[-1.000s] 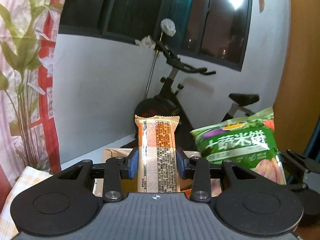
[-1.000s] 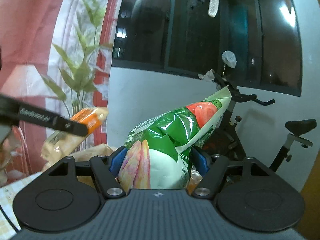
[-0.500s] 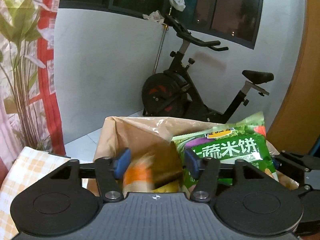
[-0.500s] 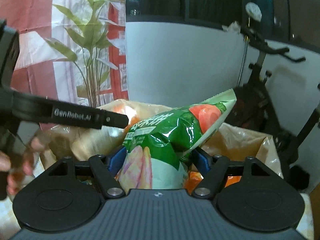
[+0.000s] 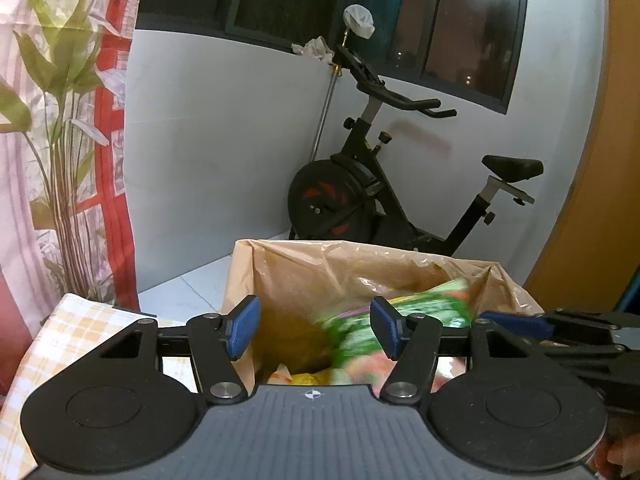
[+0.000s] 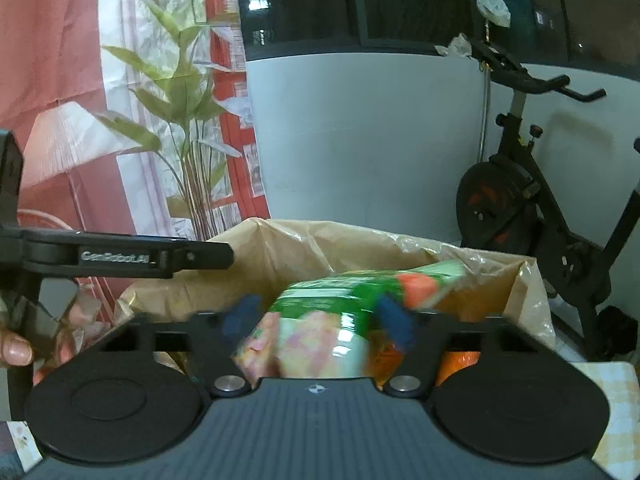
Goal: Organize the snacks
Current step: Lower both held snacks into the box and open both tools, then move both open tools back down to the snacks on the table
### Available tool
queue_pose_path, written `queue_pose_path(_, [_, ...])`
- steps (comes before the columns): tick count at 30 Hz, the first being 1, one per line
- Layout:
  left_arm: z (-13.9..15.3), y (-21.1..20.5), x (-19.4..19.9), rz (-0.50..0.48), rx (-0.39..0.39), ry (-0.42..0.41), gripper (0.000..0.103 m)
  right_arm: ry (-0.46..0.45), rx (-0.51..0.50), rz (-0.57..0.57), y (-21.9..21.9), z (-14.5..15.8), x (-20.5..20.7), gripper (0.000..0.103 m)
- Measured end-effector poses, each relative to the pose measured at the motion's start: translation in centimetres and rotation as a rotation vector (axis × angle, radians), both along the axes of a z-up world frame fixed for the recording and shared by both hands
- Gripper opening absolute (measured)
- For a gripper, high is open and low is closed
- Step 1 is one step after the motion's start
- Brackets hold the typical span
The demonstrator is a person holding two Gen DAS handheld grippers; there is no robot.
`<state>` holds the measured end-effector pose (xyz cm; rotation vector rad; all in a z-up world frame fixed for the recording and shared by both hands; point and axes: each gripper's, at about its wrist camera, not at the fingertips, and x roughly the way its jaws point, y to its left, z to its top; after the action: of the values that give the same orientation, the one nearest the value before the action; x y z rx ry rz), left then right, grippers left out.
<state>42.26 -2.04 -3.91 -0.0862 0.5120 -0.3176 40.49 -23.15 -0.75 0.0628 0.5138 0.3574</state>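
My left claw (image 5: 314, 328) is open with nothing between the blue pads (image 5: 242, 328); its jaws have just been opening. It hangs tilted down over the near left part of a box lined with a brown plastic bag (image 5: 320, 264). Down inside the liner, past the pads, lie yellow and orange packets (image 5: 304, 378), too blurry to name.

My right claw (image 6: 322, 320) is over the same box, on the right side. The green snack bag (image 6: 340, 300) sits between its jaws, with the pink and white end nearest the camera and the red and green end pointing far right. These jaws have just been closing. Pads and bag are both smeared, so I cannot tell if the pads press on the bag or if it is loose. From the left camera the green bag is a blur low in the right half of the liner, just behind my left claw's right pad.

More orange packets (image 6: 460, 360) are in the box under my right claw, on the right.

Fingers of a hand (image 6: 16, 348) are at the near left edge of the right view.

The box stands on a yellow checked cloth (image 5: 72, 332). An exercise bike (image 5: 360, 192) is at the far wall to the right, and a leaf-print curtain (image 5: 60, 120) is on the left.
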Motion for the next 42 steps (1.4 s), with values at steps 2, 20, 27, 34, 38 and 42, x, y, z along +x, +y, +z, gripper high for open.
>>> queue_pose_path(2, [0.0,0.0,-0.4,-0.006,0.001,0.000,0.063,0.030,0.021,-0.001,0.0,-0.1,0.3,0.017])
queue_pose_path(20, [-0.1,1.7,-3.0,0.020,0.015,0.009,0.063,0.324,0.108,-0.097,0.5,-3.4,3.4,0.010])
queue_pose_path(27, [0.0,2.7,-5.0,0.025,-0.025,-0.006,0.063,0.097,0.127,-0.089,-1.3,-1.3,-2.2,0.012])
queue_pose_path(34, [-1.1,2.9,-8.0,-0.006,-0.033,-0.018,0.063,-0.055,0.074,-0.049,-1.9,-0.8,-8.3,0.022])
queue_pose_path(38, [-2.5,3.2,-10.0,-0.007,-0.025,-0.018,0.063,-0.080,0.052,-0.038,-2.1,-1.4,-11.0,0.023])
queue_pose_path(42, [-4.4,3.6,-11.2,0.017,-0.040,0.023,0.063,-0.083,0.040,-0.039,-1.8,-2.7,-12.6,0.023])
